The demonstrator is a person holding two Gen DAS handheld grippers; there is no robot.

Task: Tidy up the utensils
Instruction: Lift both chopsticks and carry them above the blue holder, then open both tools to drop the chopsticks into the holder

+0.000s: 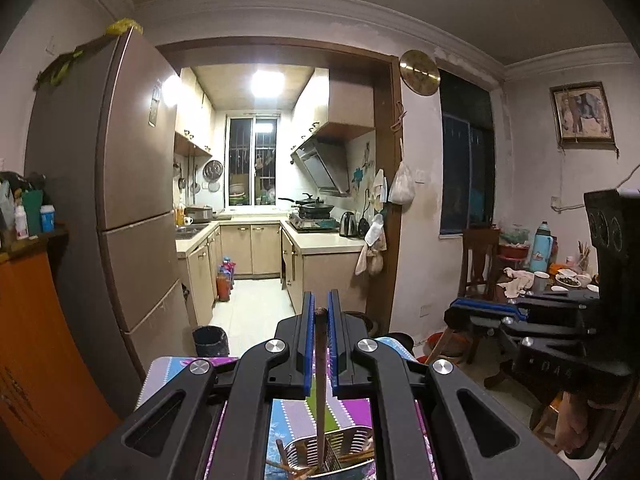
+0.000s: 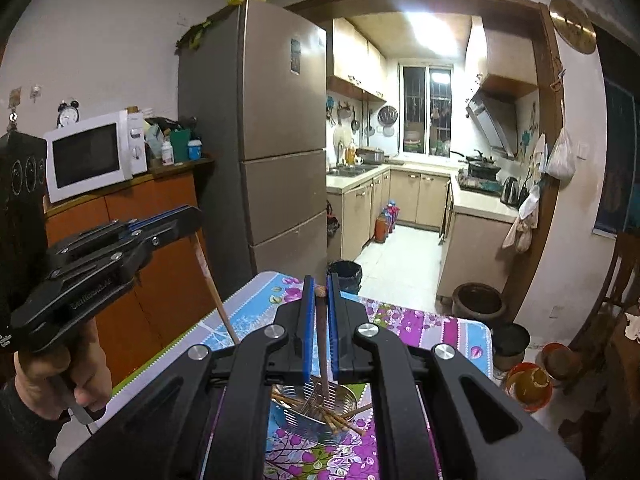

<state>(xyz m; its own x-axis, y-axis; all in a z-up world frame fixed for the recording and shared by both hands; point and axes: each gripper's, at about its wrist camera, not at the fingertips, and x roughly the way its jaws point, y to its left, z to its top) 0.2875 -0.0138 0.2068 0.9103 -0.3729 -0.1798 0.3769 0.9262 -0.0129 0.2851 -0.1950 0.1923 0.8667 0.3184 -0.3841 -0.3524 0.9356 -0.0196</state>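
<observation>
My left gripper [image 1: 319, 312] is shut on a wooden chopstick [image 1: 320, 380] that hangs down into a metal utensil holder [image 1: 340, 452] on the flowered tablecloth [image 1: 288, 412]. My right gripper [image 2: 319, 292] is shut on a dark chopstick [image 2: 323, 344] whose lower end reaches into the same metal holder [image 2: 312, 408], which holds several loose chopsticks [image 2: 344, 424]. The left gripper also shows at the left of the right wrist view [image 2: 188, 216] with its chopstick [image 2: 216, 296]. The right gripper shows at the right of the left wrist view [image 1: 460, 308].
A fridge [image 2: 276, 152] stands beyond the table, with an orange cabinet [image 2: 160, 248] and microwave [image 2: 92, 152] to its left. A black bin [image 2: 346, 274] and dark pots [image 2: 478, 302] sit on the floor. A cluttered second table [image 1: 560, 280] and chair [image 1: 478, 260] are at right.
</observation>
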